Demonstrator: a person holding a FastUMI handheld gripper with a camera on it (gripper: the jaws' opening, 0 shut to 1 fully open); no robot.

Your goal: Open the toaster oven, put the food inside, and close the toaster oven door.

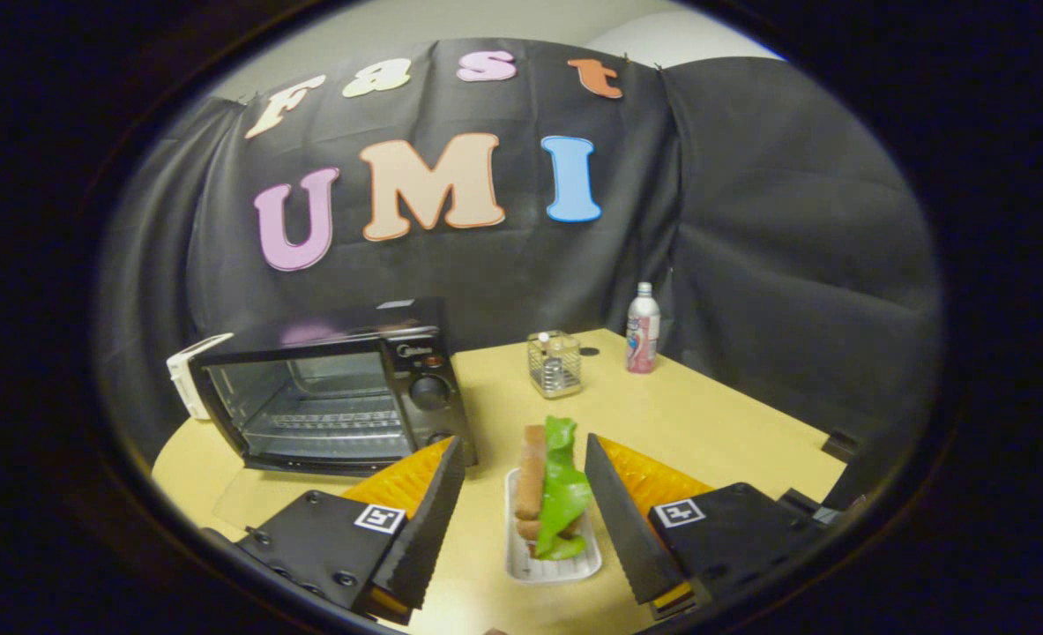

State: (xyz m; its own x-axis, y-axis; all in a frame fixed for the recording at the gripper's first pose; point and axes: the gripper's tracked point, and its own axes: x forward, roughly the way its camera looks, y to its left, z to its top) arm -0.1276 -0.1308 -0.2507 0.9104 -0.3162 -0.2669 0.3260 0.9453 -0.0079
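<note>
Looking along the gripper [521,520] at lower centre: jaws spread wide, gripping nothing. The food [552,489], a sausage with a lettuce leaf on a white tray [547,569], sits between the fingers on the table [706,423]. Toaster oven [331,397] at centre left, door down. Wire holder [554,363] and bottle [643,328] beyond, near the table's far edge.

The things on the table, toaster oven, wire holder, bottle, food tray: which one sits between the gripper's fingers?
The white food tray with sausage and lettuce lies between the open gripper fingers; the others stand beyond them.
</note>
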